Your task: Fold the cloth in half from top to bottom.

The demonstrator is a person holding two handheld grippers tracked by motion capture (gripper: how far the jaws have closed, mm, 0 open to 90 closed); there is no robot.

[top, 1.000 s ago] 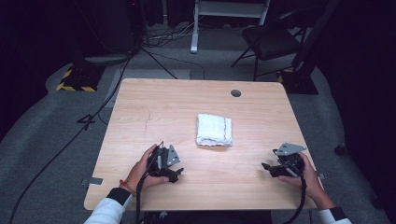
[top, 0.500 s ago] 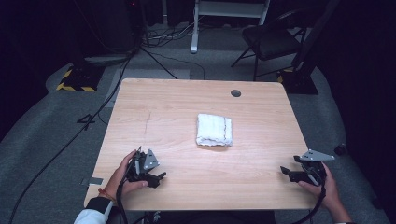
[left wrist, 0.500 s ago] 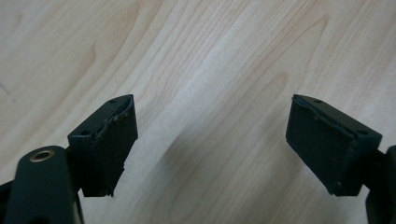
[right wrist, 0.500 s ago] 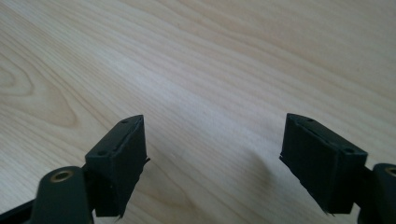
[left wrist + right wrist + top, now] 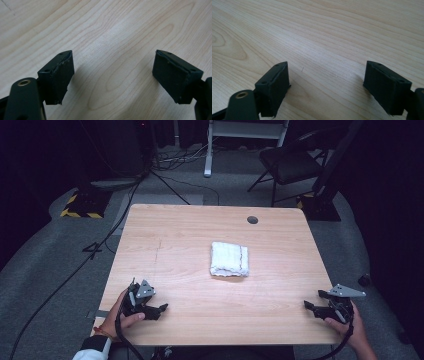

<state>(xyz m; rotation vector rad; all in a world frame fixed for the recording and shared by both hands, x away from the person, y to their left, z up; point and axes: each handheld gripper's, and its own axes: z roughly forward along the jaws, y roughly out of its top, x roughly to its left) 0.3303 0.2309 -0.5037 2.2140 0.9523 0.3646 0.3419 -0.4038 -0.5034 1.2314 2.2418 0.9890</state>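
A folded white towel [image 5: 229,259] lies flat near the middle of the wooden table [image 5: 180,235]. My left gripper [image 5: 159,310] rests low at the front left of the table, held by a hand, well away from the towel. Its jaws stand open over bare wood [image 5: 112,57]. My right gripper [image 5: 311,308] sits at the front right corner, also far from the towel. Its jaws have just been opening and stand wide, with nothing but wood grain between them [image 5: 327,65].
A dark round hole [image 5: 252,220] marks the table's far right part. Beyond the table are a black chair [image 5: 290,162], a yellow-and-black striped block [image 5: 80,207] and cables on the grey floor. Both grippers are close to the table's front edge.
Both hands have drawn apart, the left gripper going left and the right gripper going right toward the front corners, each sinking closer to the tabletop. The towel has not moved.
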